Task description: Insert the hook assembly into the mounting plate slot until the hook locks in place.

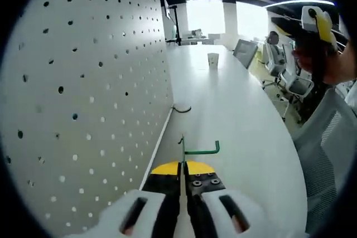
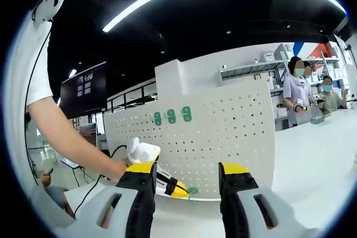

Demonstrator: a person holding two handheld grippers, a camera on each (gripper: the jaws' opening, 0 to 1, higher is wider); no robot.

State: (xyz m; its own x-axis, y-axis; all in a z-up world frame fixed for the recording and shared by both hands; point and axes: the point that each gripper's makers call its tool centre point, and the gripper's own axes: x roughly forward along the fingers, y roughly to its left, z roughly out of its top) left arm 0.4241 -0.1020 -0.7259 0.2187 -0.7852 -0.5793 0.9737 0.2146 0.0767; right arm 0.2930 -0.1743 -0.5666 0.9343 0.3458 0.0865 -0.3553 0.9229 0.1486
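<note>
In the left gripper view, the left tongs (image 1: 182, 178) are pressed together on the thin stem of a green metal hook (image 1: 199, 150), whose bent arm juts out to the right just past the yellow-tipped jaws. Directly beside them on the left stands the pegboard (image 1: 83, 98), a smooth white panel pierced by regular rows of small round holes, upright on the long white surface (image 1: 234, 121). A dark curled hook (image 1: 182, 108) lies on the surface at the foot of the board, and a small paper cup (image 1: 212, 60) stands further along. The right tongs (image 1: 319, 23) are held up at the far right.

In the right gripper view, the right tongs (image 2: 188, 179) stand apart with nothing between them. Beyond, the left tongs appear at the board's base. Three green plates (image 2: 171, 116) sit in a row high on the board.
</note>
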